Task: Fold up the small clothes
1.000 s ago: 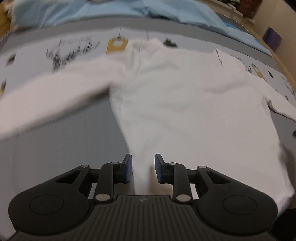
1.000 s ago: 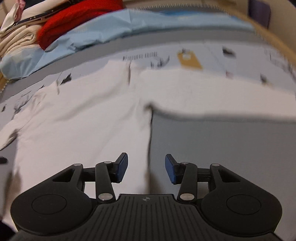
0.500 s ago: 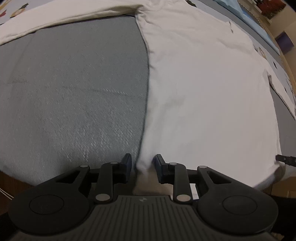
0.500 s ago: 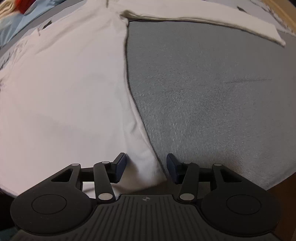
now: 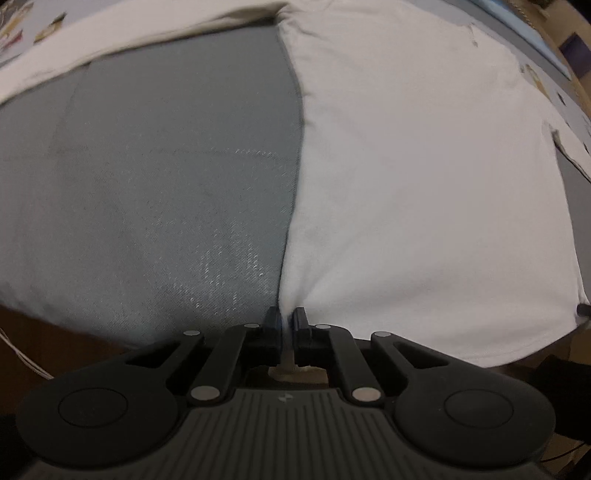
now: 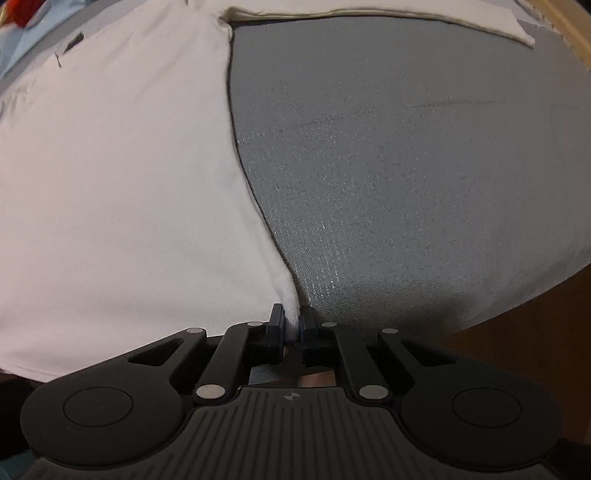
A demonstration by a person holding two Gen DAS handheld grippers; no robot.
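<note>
A white long-sleeved top lies flat on a grey cloth-covered table, sleeves spread out at the far side. My left gripper points steeply down at the top's near left hem corner. Its jaws are closing, and the pads pinch a ridge of white fabric between them. In the right wrist view the same top fills the left half. My right gripper is at the near right hem corner, jaws closing, with the white corner squeezed between its pads.
The table's near edge curves just beyond the grippers, with brown floor below. A sleeve stretches across the far right. Light blue cloth and something red lie at the far left corner. A patterned sheet shows far left.
Both grippers have swung down from over the top's body to its near hem corners. Their jaws, open before, have come together on the white fabric.
</note>
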